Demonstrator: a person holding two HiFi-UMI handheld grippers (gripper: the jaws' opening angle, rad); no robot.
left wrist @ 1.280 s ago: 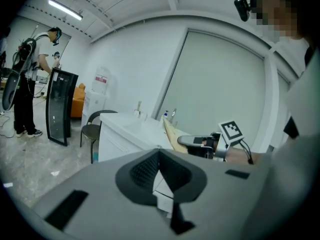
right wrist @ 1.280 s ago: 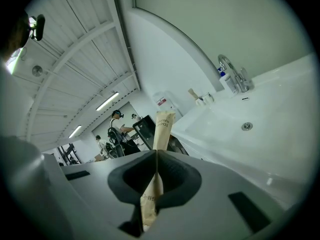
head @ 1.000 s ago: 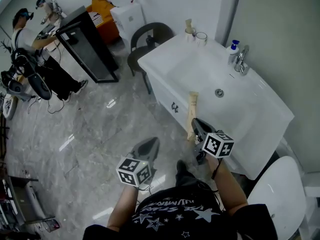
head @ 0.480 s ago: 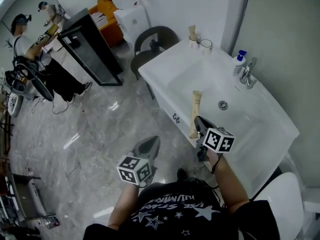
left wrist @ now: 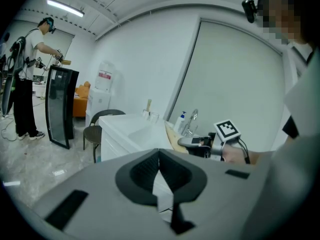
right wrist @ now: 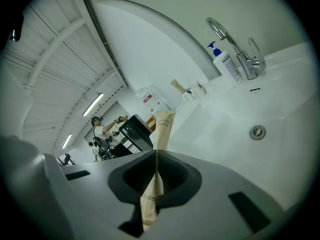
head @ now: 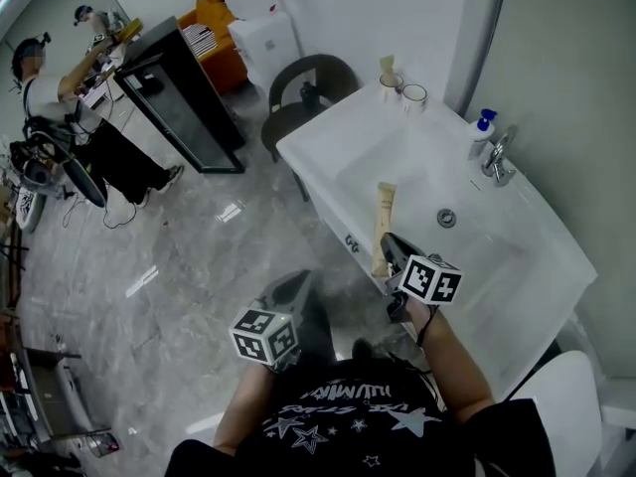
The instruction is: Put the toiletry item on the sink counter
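A beige toiletry tube (head: 382, 229) (right wrist: 156, 164) is clamped in my right gripper (head: 391, 254) (right wrist: 155, 171), whose jaws are shut on its lower part. The tube hangs over the front edge of the white sink counter (head: 328, 127) (right wrist: 295, 59), its flat end toward the basin (head: 417, 182). My left gripper (head: 298, 301) (left wrist: 159, 174) is lower down over the floor, jaws shut with nothing between them. The left gripper view also catches the right gripper (left wrist: 186, 142) beside the counter (left wrist: 117, 120).
On the counter stand a faucet (head: 497, 157) (right wrist: 235, 41), a blue-topped pump bottle (head: 482, 130) (right wrist: 223, 64) and two cups (head: 400, 86) at the back corner. The drain (head: 446, 217) (right wrist: 257, 132) lies in the basin. A dark chair (head: 298, 92), a black cabinet (head: 174, 92) and a person (head: 60, 97) stand to the left; a toilet (head: 556, 396) at lower right.
The left gripper has dropped back and turned darker-side up over the floor. The right gripper with the tube has stayed by the counter's front edge, shifting slightly.
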